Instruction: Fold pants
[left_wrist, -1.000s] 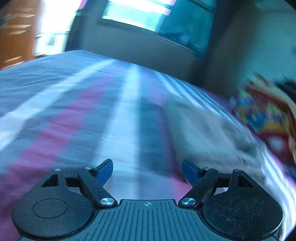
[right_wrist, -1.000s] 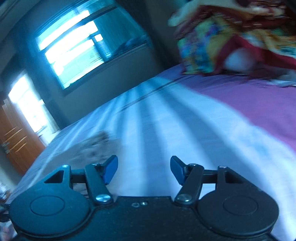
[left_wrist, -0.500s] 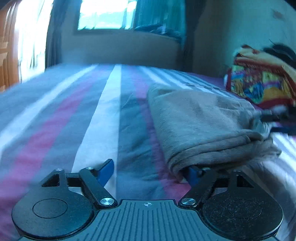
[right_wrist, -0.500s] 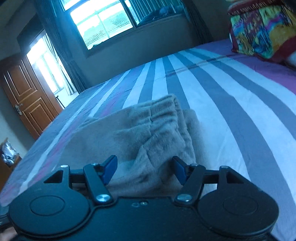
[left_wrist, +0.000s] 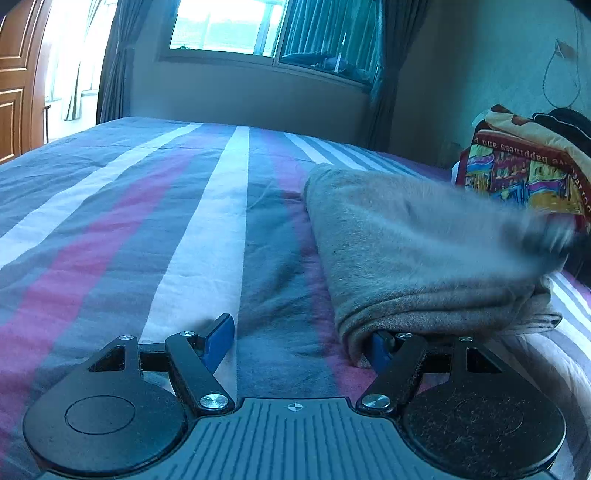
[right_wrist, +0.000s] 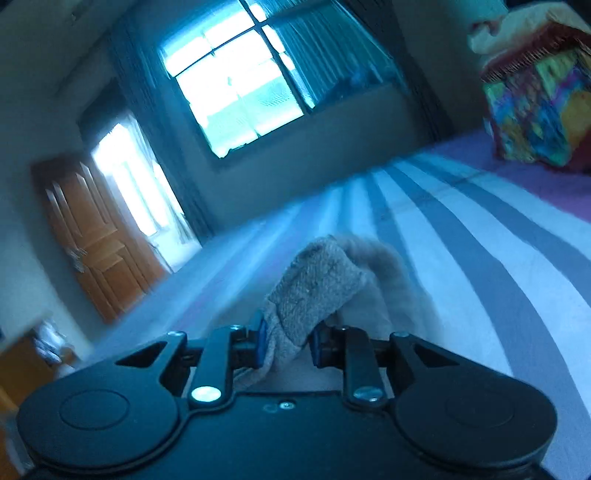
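Observation:
The grey-brown pants (left_wrist: 417, 258) lie folded in a thick stack on the striped bedsheet (left_wrist: 155, 229), right of centre in the left wrist view. My left gripper (left_wrist: 299, 343) is open; its right blue fingertip is tucked under the stack's near edge, and its left fingertip rests on bare sheet. My right gripper (right_wrist: 286, 341) is shut on a bunched fold of the pants (right_wrist: 314, 288) and holds it lifted off the bed. It shows only as a blur at the stack's far right in the left wrist view.
A colourful folded blanket (left_wrist: 524, 173) sits at the right end of the bed, also in the right wrist view (right_wrist: 539, 110). A window (left_wrist: 266, 29) and curtains are on the far wall. A wooden door (right_wrist: 99, 243) stands to the left.
My right gripper has closed on the pants' fold and lifted it, tilting the view. My left gripper has stayed in place, open, with one fingertip under the stack.

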